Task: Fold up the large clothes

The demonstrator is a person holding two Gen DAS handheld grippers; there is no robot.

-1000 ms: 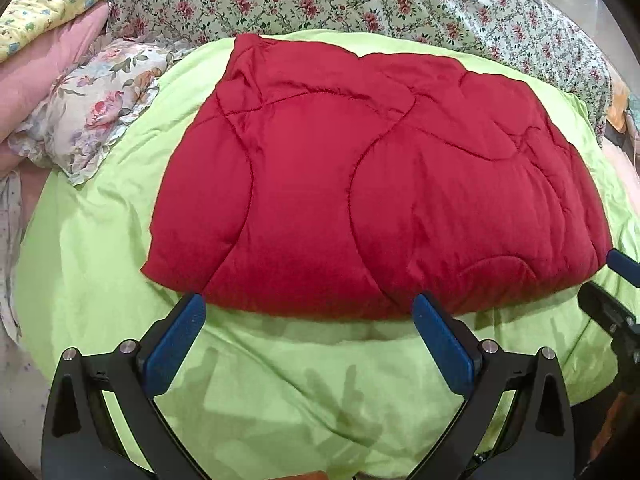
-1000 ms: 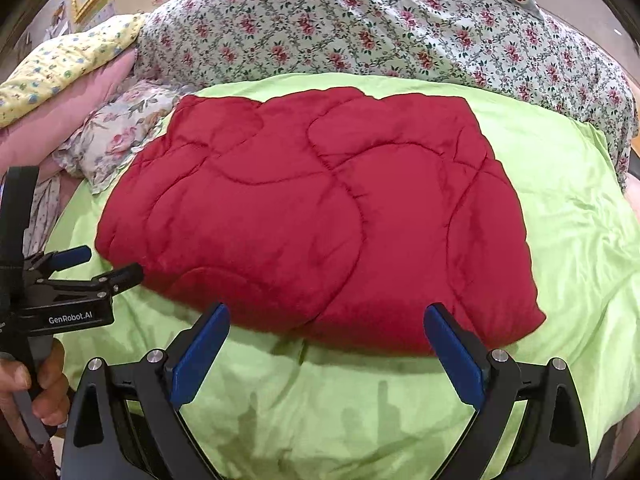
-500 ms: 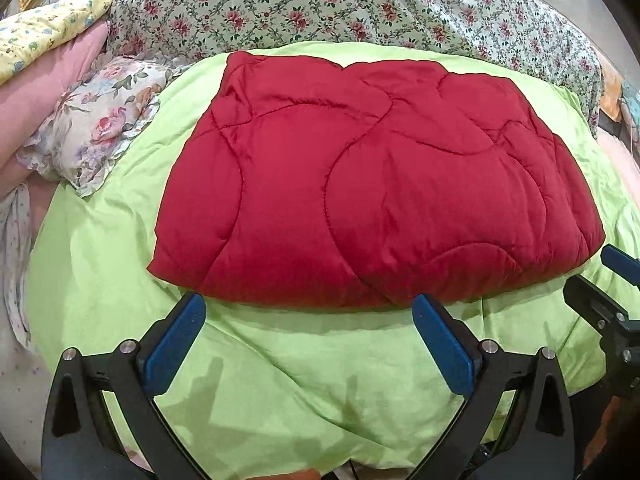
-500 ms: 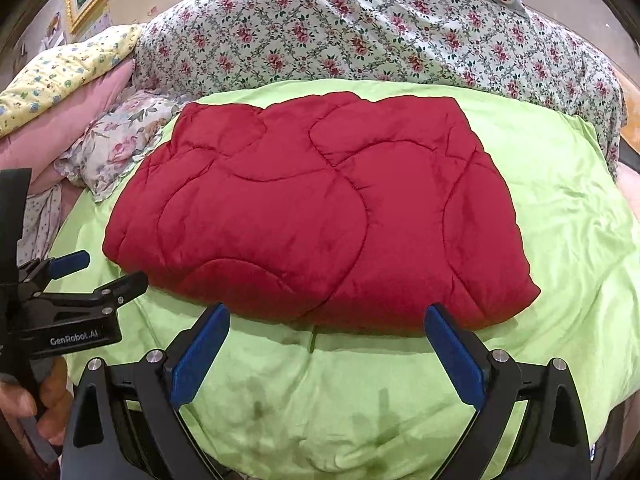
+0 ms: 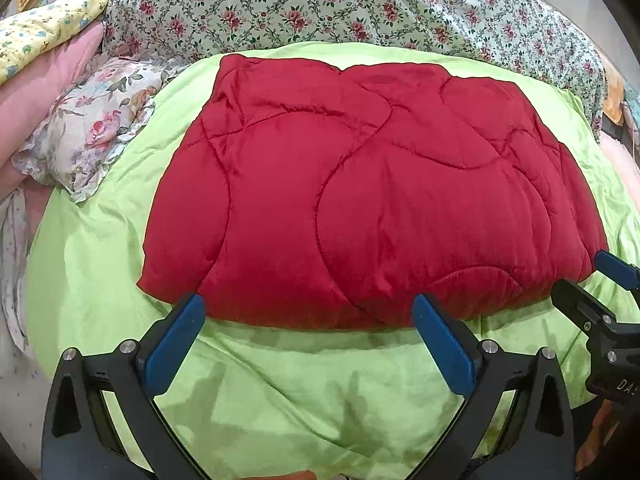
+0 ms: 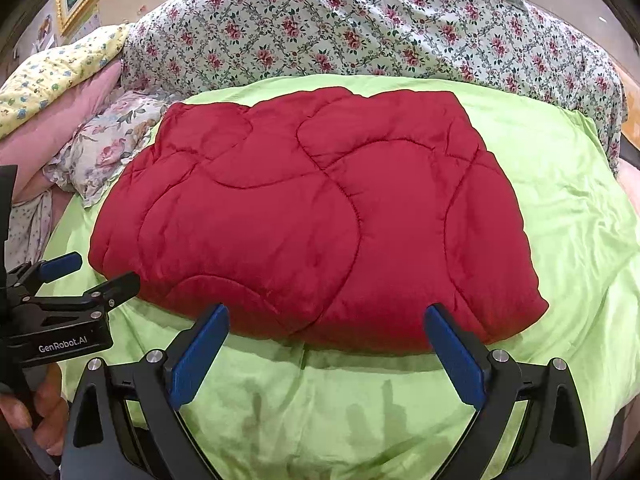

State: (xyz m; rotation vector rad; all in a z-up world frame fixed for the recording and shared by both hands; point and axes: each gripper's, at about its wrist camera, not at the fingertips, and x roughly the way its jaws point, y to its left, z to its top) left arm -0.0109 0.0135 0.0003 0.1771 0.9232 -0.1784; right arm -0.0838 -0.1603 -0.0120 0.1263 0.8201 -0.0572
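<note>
On the light green sheet [image 5: 100, 264] that covers the bed lies a red quilted blanket [image 5: 372, 200], folded into a thick, roughly rectangular pad with curved stitch lines across its top. Its near edge runs just beyond both grippers. Seen from its own camera, the left gripper [image 5: 308, 334] has its blue-padded fingers [image 5: 444, 346] spread wide apart, holding nothing, with the tips close to the blanket's near edge; whether they touch it cannot be told. The right gripper [image 6: 326, 340] is likewise spread wide and empty, its fingertips by the same edge nearer the blanket's right corner. In the right view the left gripper appears at the left margin with a hand [image 6: 38, 408] wrapped around its handle. Beyond the blanket a floral bedspread [image 6: 360, 36] rises at the back, and to the left sit a flowered pillow [image 5: 92, 128] and a pink cushion [image 5: 36, 92].
</note>
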